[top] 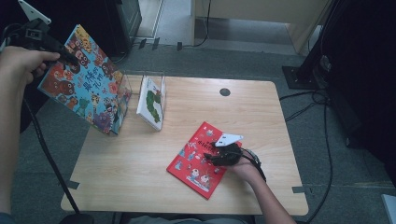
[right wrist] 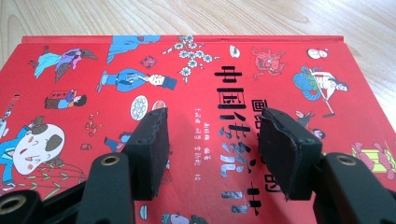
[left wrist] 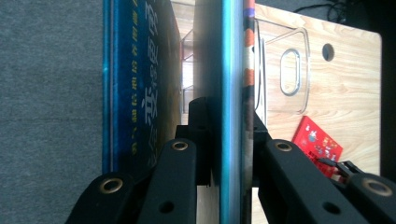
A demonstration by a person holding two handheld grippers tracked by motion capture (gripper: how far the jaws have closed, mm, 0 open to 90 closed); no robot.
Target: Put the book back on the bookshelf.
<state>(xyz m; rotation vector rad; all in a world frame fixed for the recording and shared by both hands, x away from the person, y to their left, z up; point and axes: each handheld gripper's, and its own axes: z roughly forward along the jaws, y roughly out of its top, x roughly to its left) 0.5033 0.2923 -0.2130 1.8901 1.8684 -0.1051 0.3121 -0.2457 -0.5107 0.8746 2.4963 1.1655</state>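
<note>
A blue picture book (top: 86, 84) with cartoon animals hangs tilted in the air over the table's far left corner. My left gripper (top: 70, 58) is shut on its upper edge. In the left gripper view the blue book (left wrist: 231, 70) runs edge-on between the jaws of the left gripper (left wrist: 229, 126), whose pads press on both sides. A red picture book (top: 198, 161) lies flat near the front right. My right gripper (top: 210, 151) hovers low over it, open. In the right gripper view the right gripper (right wrist: 212, 140) has only the red cover (right wrist: 187, 70) behind its spread pads.
A clear plastic book stand (top: 125, 100) sits at the far left of the wooden table (top: 233, 112), with a white book (top: 152, 102) with a green picture upright in it. The blue book's lower corner is by the stand. A cable hole (top: 225, 92) marks the table's far side.
</note>
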